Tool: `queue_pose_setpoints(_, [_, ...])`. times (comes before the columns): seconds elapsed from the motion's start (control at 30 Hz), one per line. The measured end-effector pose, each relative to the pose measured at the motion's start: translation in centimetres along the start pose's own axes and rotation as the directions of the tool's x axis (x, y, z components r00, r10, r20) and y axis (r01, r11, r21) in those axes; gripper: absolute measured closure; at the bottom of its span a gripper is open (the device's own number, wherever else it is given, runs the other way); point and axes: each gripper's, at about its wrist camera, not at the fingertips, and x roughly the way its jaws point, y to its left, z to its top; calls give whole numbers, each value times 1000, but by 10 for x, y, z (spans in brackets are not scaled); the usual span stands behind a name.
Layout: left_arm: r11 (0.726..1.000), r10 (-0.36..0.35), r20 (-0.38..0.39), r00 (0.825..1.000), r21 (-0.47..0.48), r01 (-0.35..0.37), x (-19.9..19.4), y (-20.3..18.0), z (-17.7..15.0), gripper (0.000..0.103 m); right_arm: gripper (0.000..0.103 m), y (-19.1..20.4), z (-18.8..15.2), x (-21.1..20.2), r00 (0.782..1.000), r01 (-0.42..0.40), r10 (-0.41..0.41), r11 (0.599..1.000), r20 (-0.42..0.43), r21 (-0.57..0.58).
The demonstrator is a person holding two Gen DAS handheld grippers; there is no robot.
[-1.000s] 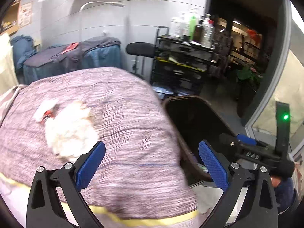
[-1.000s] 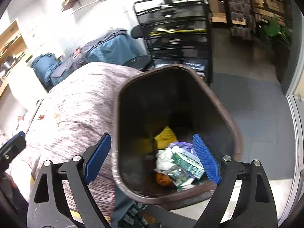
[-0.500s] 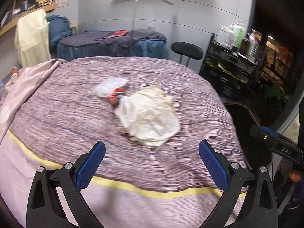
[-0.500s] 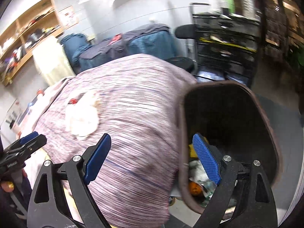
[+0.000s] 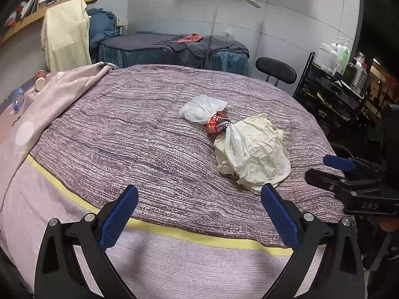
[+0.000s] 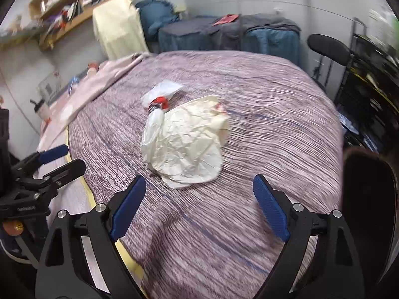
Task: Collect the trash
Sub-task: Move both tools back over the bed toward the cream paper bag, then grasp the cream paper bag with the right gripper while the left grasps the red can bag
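A crumpled cream paper [image 5: 256, 154] lies on the purple striped bed cover [image 5: 139, 134], joined to a white plastic bag with a red wrapper [image 5: 217, 122] just beyond it. The same paper [image 6: 189, 144] and bag [image 6: 162, 92] show in the right wrist view. My left gripper [image 5: 199, 214] is open and empty above the bed's near edge, short of the paper. My right gripper [image 6: 199, 204] is open and empty, just in front of the paper. The dark brown trash bin [image 6: 369, 189] is at the right edge of the right wrist view.
A pink blanket [image 5: 49, 94] covers the bed's left side, with a cup [image 5: 40, 81] and a bottle [image 5: 18, 97] beyond. A black stool [image 5: 275, 69] and a black rack with bottles [image 5: 331, 84] stand right of the bed. A second bed [image 5: 174, 47] is behind.
Both grippers have swung left, away from the trash bin, and now face the bed and the paper. The bin's inside has gone out of view. Both stay open.
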Motion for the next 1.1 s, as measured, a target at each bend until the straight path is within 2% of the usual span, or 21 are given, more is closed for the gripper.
queue_pose_setpoints(0.17, [1000,-7,-3,1000,-1,7,2,4,0,6,16,13,30,41,995,47,-54,995,-85,-89])
queue_pose_setpoints(0.4, [1000,-20,-19,1000,-10,20,10,13,-1,6,18,14,52,89,981,68,-91,988,-171,-137])
queue_pose_setpoints(0.5, [1000,-23,-25,999,-14,22,13,16,-1,6,46,12,51,100,975,59,-87,988,-202,-145])
queue_pose_setpoints(0.53, [1000,-24,-27,999,-15,24,13,16,-1,6,60,12,51,100,976,56,-85,988,-200,-143])
queue_pose_setpoints(0.57, [1000,-26,-28,999,-17,25,14,17,-1,6,67,11,50,99,978,43,-70,989,-197,-138])
queue_pose_setpoints(0.6, [999,-29,-31,999,-21,29,15,18,-1,6,79,9,50,96,980,33,-58,991,-189,-134])
queue_pose_setpoints(0.63, [999,-35,-34,999,-25,34,16,19,0,6,84,8,49,93,982,32,-54,991,-178,-128])
queue_pose_setpoints(0.83, [998,-52,-37,998,-25,51,20,18,4,6,89,1,39,55,993,82,-89,993,-77,-87])
queue_pose_setpoints(1.1, [991,-124,-55,991,-64,121,33,8,20,6,89,-23,19,-3,986,160,-160,987,42,-7])
